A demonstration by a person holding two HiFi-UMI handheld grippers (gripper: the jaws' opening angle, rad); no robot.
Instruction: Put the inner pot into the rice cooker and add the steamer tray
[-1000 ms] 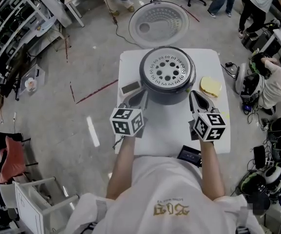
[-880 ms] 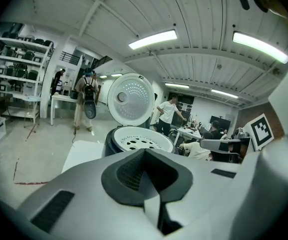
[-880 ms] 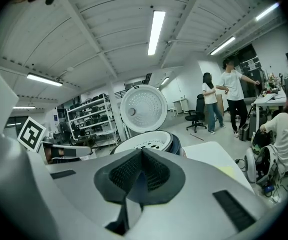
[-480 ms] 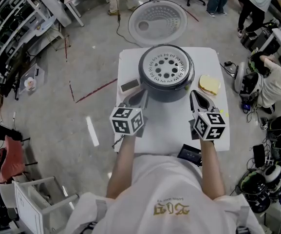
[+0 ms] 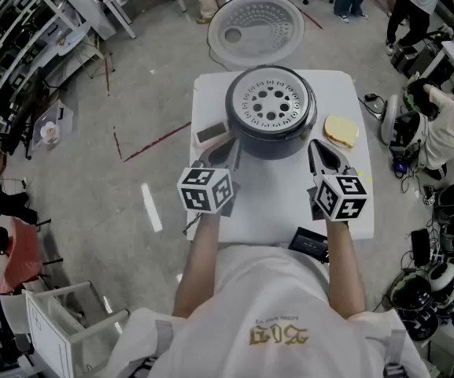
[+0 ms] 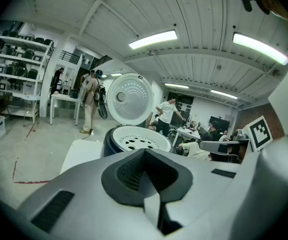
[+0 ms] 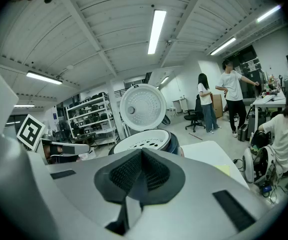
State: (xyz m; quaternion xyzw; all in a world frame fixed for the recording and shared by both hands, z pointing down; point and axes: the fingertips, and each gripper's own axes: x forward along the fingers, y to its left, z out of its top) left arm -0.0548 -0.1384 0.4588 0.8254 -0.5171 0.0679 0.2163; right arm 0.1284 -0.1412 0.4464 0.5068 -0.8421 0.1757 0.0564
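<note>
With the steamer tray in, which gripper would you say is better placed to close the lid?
Left, marginally: the open lid hangs slightly left of the cooker, nearer the left gripper. Both grippers are shut and empty.

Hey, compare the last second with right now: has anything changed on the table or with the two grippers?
Nothing visibly changed. The left gripper and right gripper stay shut and empty, just short of the rice cooker. The steamer tray stays seated in it, with the lid open behind. Only the head view itself drifted slightly.
</note>
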